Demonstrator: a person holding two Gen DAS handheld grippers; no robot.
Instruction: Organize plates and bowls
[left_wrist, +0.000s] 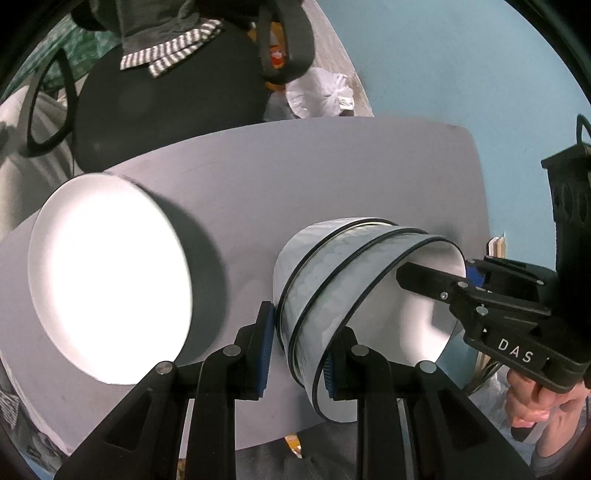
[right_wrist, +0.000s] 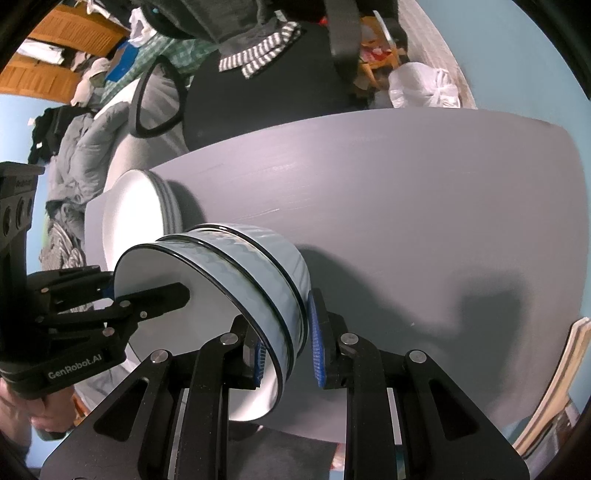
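A stack of nested pale blue bowls with black rims stands on the grey table. My left gripper straddles the near wall of the stack, one finger inside and one outside. My right gripper straddles the opposite wall of the bowls. Its jaws stand a little apart from the wall, so the grip is unclear. Each gripper shows in the other's view, reaching into the top bowl. A stack of white plates sits to the left and also shows in the right wrist view.
A black chair draped with clothes stands behind the table. A white plastic bag lies on the floor beyond it. The table's right half shows bare grey surface. Wooden slats lean at the right edge.
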